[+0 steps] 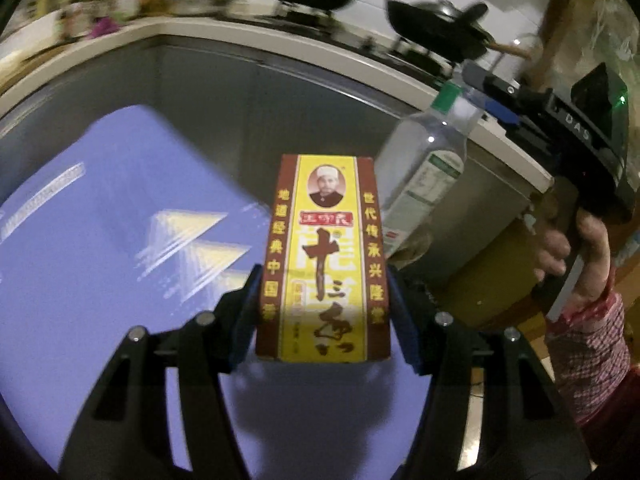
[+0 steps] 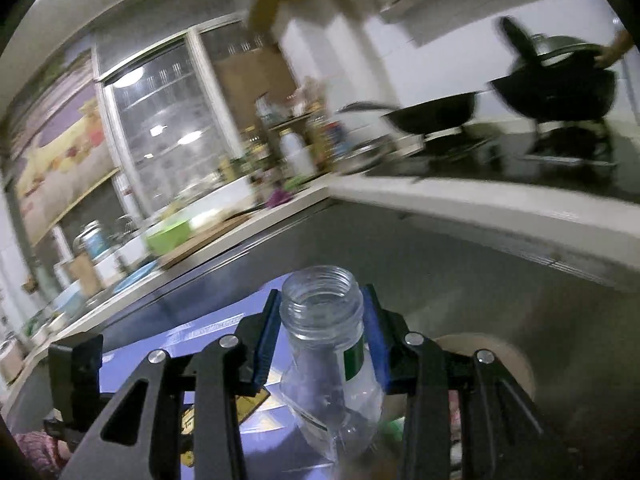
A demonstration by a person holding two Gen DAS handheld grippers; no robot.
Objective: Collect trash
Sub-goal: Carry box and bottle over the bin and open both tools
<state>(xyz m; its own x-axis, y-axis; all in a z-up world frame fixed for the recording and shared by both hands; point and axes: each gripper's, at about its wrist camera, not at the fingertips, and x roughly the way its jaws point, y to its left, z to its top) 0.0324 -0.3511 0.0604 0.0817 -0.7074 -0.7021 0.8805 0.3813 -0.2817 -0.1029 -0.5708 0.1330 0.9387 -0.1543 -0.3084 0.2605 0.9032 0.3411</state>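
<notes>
Now box (image 1: 324, 256) between left tool (image 1: 324, 308) pads

Motion-blurred woks (image 2: 440, 114) and countertop clutter (image 2: 256, 160); bottle (image 2: 332, 364) base below frame edge.

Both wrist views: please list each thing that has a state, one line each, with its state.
Yellow and red cardboard spice box: closed, clamped in the left claw.
Clear plastic bottle with green label: uncapped, appears empty, clamped at the neck in the right claw.
Two black woks: on the stove, one with a lid on it.
</notes>
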